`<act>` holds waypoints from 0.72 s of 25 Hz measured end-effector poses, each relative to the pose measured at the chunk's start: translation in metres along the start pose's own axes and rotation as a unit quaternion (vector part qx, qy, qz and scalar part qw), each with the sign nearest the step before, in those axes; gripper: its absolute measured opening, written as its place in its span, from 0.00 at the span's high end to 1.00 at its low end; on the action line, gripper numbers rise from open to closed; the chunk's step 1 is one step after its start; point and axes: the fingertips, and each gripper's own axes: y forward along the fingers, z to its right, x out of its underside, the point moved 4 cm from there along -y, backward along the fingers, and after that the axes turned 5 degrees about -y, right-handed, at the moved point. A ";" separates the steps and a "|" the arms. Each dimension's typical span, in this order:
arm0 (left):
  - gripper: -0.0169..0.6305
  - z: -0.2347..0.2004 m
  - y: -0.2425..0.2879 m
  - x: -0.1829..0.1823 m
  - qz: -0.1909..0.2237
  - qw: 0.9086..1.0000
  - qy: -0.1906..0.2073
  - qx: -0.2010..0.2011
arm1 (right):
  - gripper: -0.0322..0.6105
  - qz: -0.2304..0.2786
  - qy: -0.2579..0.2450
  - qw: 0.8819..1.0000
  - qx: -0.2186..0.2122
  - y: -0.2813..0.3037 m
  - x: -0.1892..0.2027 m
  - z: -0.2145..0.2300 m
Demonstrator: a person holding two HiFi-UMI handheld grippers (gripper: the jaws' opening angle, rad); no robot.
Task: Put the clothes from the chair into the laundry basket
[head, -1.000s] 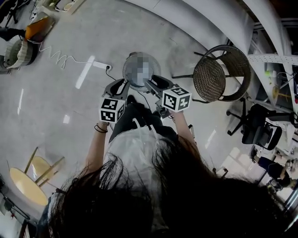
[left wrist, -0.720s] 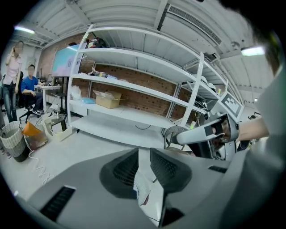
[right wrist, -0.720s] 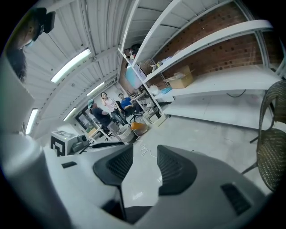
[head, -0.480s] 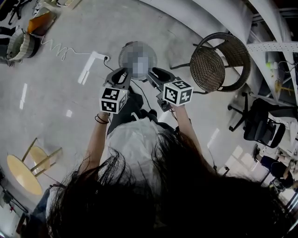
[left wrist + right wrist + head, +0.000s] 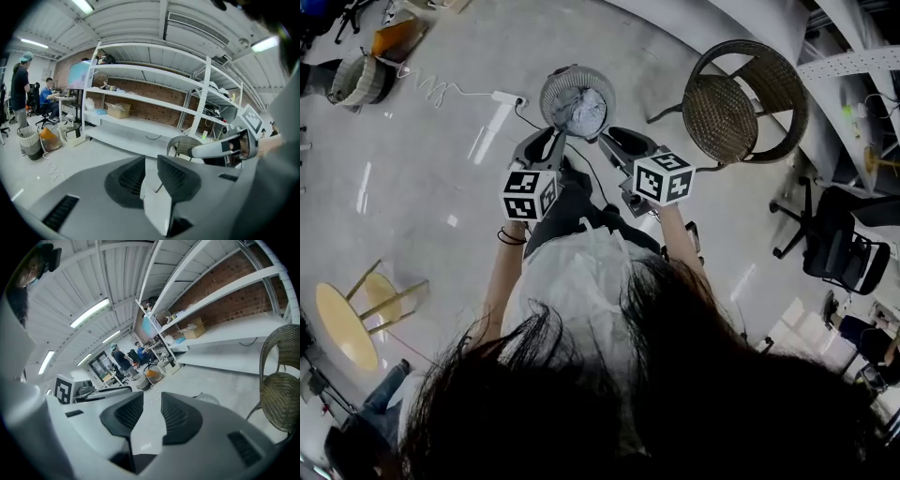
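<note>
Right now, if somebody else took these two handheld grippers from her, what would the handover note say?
Left gripper: jaws slightly apart, nothing between them.
Right gripper: jaws apart and empty; they have just been closing.
Laundry basket: on the floor just beyond both grippers, with crumpled grey clothes inside.
Wicker chair: to the right of the basket, and its seat looks bare.
Done: the clothes appear to be in the basket.
Left: probably nothing; glance around the chair to be sure.

Two tools (image 5: 551, 142) (image 5: 617, 141), one wicker chair (image 5: 722, 117), one laundry basket (image 5: 547, 97), one stool (image 5: 347, 323).
</note>
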 end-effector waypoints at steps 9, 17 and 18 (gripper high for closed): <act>0.83 0.049 -0.036 0.016 0.033 0.999 -0.006 -0.020 | 0.85 0.010 -0.031 0.999 -0.035 -0.045 0.022 -0.029; 0.83 0.073 -0.049 0.029 0.037 0.999 -0.001 -0.022 | 0.87 0.012 -0.073 0.996 -0.044 -0.072 0.033 -0.042; 0.83 0.073 -0.050 0.031 0.038 0.999 0.001 -0.021 | 0.87 0.013 -0.076 0.996 -0.045 -0.072 0.034 -0.044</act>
